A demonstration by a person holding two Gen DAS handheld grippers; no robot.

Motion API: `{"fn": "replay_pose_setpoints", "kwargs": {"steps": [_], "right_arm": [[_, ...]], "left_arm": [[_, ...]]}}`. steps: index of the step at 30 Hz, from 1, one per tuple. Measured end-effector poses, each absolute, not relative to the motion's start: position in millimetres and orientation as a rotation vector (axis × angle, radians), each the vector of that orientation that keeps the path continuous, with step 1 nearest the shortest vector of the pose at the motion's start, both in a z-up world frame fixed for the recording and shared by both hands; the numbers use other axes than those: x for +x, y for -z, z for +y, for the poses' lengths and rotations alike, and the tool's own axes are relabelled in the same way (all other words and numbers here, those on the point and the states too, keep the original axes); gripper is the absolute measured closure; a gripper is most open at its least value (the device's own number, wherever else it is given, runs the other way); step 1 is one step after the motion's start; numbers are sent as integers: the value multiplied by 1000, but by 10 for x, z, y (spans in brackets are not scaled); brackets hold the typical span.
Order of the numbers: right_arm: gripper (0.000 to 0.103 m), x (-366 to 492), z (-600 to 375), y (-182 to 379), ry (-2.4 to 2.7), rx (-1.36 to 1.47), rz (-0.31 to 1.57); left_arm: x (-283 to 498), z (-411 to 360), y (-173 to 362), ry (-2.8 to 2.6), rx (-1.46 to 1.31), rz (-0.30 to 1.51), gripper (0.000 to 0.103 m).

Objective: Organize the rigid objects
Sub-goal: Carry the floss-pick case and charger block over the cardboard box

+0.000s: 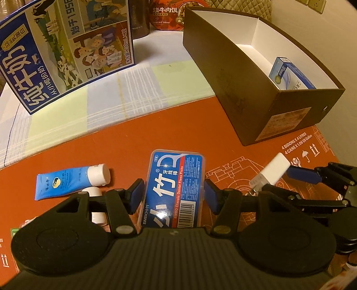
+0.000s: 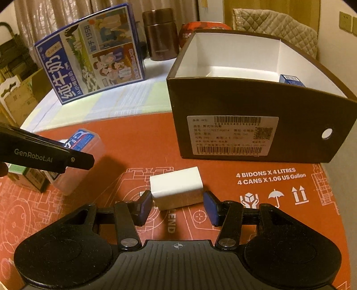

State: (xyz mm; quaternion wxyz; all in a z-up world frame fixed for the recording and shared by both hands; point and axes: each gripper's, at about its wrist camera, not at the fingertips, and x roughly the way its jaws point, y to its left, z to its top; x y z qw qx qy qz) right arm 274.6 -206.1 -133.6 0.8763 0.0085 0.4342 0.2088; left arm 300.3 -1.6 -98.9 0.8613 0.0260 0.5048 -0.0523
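Observation:
A blue dental floss pick box (image 1: 175,189) lies on the red mat between the pads of my left gripper (image 1: 174,194); the jaws stand around it and look closed on its sides. It also shows in the right wrist view (image 2: 80,154). My right gripper (image 2: 177,206) holds a white charger plug (image 2: 176,188) between its pads, lifted off the mat; the plug shows in the left wrist view (image 1: 271,170). A brown shoe box (image 2: 256,133) stands open ahead, with a small blue carton (image 1: 290,74) inside.
A blue tube with a white cap (image 1: 71,179) and a white bottle (image 1: 96,203) lie left of the floss box. A large milk carton case (image 1: 62,53), a brown thermos (image 2: 159,33) and a red food tub (image 1: 176,15) stand at the back.

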Motion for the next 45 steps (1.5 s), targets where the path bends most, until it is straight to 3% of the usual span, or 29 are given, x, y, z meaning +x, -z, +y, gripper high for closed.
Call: {"fn": "replay_pose_setpoints", "kwargs": {"steps": [9,14,27,45], "right_arm": [[48,2825,-2014,1348,-461,-21,871],[55,2858,-2010,1351,-484,-14,877],[56,2836,-2089,1294,-498,-25,907],[56,2812,-2637,452,-523,37,832]], "left_arm": [[2950,-12,957,77,47,1055,49],[2934,-15,945,64,42,1054,49],[2943,-91,859,66,38,1029,49],[2984,-480,196,140,36,896,49]]}}
